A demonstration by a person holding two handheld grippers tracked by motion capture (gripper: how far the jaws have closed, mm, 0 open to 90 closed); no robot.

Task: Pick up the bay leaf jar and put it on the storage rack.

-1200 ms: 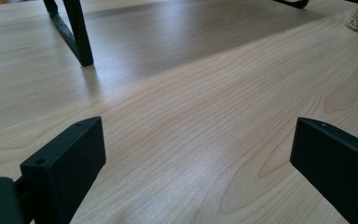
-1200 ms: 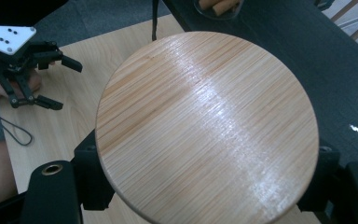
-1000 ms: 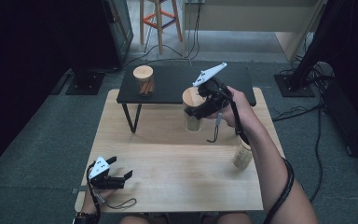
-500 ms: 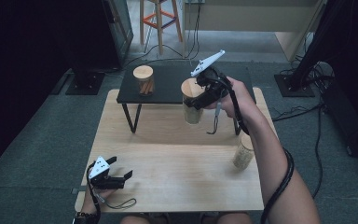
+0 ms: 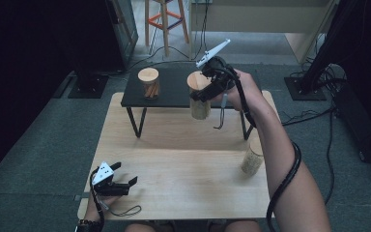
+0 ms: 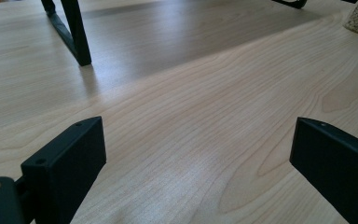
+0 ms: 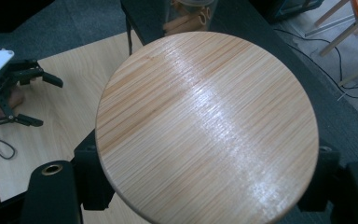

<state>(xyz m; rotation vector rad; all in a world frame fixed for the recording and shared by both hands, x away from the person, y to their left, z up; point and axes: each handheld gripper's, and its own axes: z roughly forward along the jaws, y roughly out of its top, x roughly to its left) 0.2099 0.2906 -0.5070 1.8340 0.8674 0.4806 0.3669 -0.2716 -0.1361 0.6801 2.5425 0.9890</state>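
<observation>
Wood-lidded jar clamped between right gripper jaws.

We see a light wooden table standing on grey carpet. A low black shelf stands on the table's far half — its thin black legs rest directly on the wood, one leg plainly touching it in the left gripper view. On the shelf, toward its left end, stands a wooden-lidded jar of brown sticks. Right of the shelf's front legs and nearer the person, a grain-filled jar stands on the table — close to its right edge.
</observation>
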